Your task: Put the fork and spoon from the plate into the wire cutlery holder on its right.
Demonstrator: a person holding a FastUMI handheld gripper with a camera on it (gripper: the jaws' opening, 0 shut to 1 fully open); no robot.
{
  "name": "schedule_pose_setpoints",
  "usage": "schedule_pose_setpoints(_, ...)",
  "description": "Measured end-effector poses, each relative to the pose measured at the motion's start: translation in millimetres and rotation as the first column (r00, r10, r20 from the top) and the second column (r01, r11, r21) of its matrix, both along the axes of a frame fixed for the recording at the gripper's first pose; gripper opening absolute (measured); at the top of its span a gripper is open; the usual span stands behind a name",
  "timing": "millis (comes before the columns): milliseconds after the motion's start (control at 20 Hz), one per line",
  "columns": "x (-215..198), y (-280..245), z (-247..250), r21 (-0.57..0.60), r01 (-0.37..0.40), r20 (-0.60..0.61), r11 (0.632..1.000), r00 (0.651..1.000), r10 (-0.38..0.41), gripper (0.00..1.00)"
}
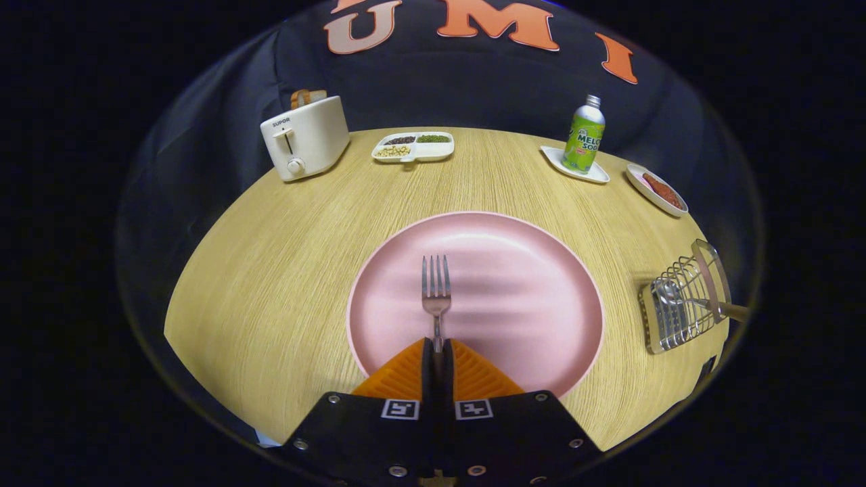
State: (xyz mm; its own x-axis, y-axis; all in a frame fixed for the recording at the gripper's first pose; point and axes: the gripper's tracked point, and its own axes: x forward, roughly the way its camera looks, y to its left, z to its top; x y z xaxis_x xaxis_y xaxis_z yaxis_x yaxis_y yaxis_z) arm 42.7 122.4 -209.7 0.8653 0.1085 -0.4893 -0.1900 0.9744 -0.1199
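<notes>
- The silver metal fork (436, 287) lies on the round pink plate (514, 284), tines pointing away, its handle clamped between the closed tongs (437, 348).
- The metal spoon (670, 292) already lies in the wire cutlery holder (683, 308) to the plate's right, so half the job looks done.
- The tongs sit low over the plate's near edge, above the light wooden table (270, 270).

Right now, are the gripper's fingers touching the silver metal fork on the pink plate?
Touching: the gripper view shows both fingers closed on the silver metal fork's handle.
</notes>
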Motion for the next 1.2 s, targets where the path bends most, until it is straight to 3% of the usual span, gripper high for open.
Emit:
schedule_pose_setpoints(450,-23.3,-36.8,52.1,0.034,-0.003,0.002,0.999,1.0,0.003,0.05)
schedule_pose_setpoints(650,-35.4,-68.3,70.2,0.102,0.045,-0.003,0.994,0.999,-0.045,0.05)
schedule_pose_setpoints(1200,-47.5,-169.9,117.6,0.023,0.151,0.01,0.988,0.988,-0.151,0.05)
